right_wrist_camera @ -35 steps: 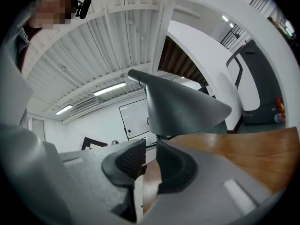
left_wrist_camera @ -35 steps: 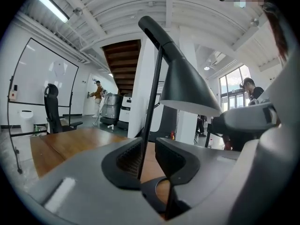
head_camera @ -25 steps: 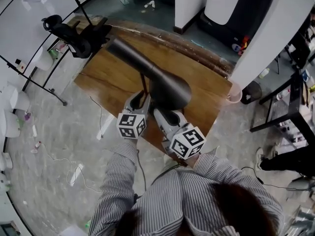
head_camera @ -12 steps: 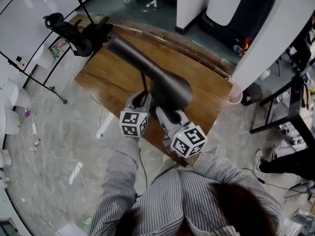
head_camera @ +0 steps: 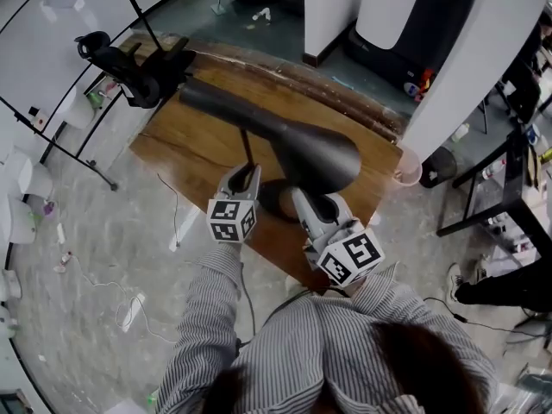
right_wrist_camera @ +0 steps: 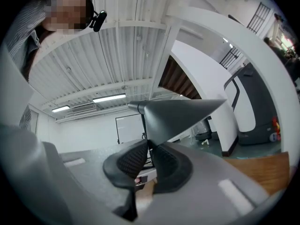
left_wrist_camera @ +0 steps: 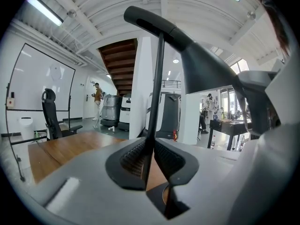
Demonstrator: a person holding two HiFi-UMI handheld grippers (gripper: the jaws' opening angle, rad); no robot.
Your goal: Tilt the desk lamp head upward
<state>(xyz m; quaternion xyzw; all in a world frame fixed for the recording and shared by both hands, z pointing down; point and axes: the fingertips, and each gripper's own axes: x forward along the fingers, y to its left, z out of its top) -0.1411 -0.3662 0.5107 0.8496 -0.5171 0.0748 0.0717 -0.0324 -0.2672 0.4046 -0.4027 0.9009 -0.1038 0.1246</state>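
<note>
Wooden table (head_camera: 181, 136) fills the middle of the head view and carries a dark desk lamp. Its cone-shaped head (head_camera: 293, 141) is the biggest part. It runs from a narrow tail at the upper left to a wide mouth at the right, above the near part of the table. In the left gripper view the head (left_wrist_camera: 206, 74) slopes down from that tail to the mouth. A round base (head_camera: 274, 198) sits flat on the wood near the front edge, partly under the head. A thin stem (head_camera: 248, 149) rises from it to the underside of the head.

The right hand-held gripper (head_camera: 308, 197) reaches up under the mouth of the head. In its own view the right hand-held gripper (right_wrist_camera: 149, 161) has its ribbed pads drawn close together, with the lower rim of the head (right_wrist_camera: 180, 114) pinched between them.

The left hand-held gripper (head_camera: 244, 174) stands just left of it, level with the stem. In its own view the left hand-held gripper (left_wrist_camera: 147, 156) has both pads pressed on the stem (left_wrist_camera: 157, 93), which runs straight up from between them. The jaws are only a narrow slit apart, as wide as the stem.

A black office chair (head_camera: 129, 59) stands at the far left corner of the table.
</note>
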